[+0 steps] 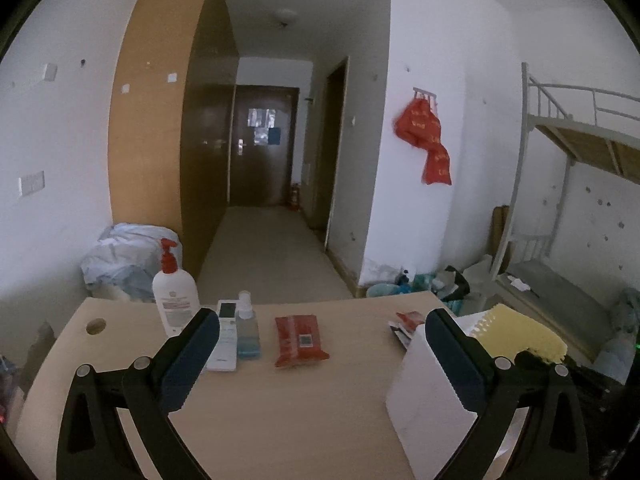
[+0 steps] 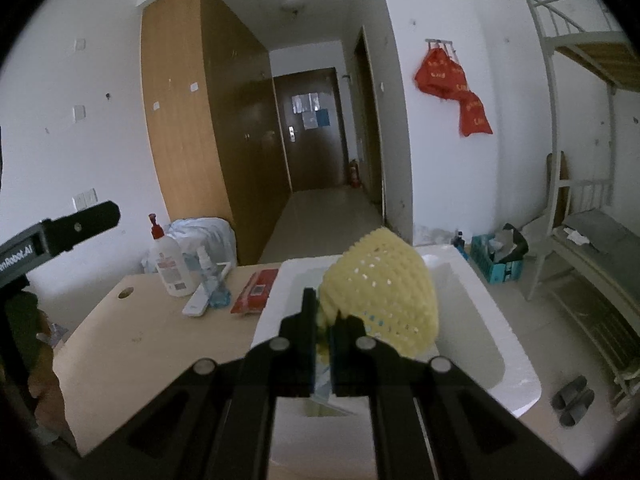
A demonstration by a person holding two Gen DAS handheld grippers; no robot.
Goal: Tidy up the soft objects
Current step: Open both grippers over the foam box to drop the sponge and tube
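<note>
The right gripper point(image 2: 323, 344) is clamped on the edge of a yellow crocheted piece point(image 2: 380, 284), holding it over the white bin point(image 2: 480, 320) on the table point(image 1: 280, 408). The left gripper point(image 1: 320, 344) is spread wide, empty, toward a red packet point(image 1: 298, 340).

Ahead of my left hand-held gripper point(image 1: 320, 364) I count two bottles — one pump bottle point(image 1: 175, 295), one spray bottle point(image 1: 247, 330) — one red packet point(image 1: 299, 341), one white bin point(image 2: 472, 320), and one yellow knit piece point(image 2: 380, 292).
</note>
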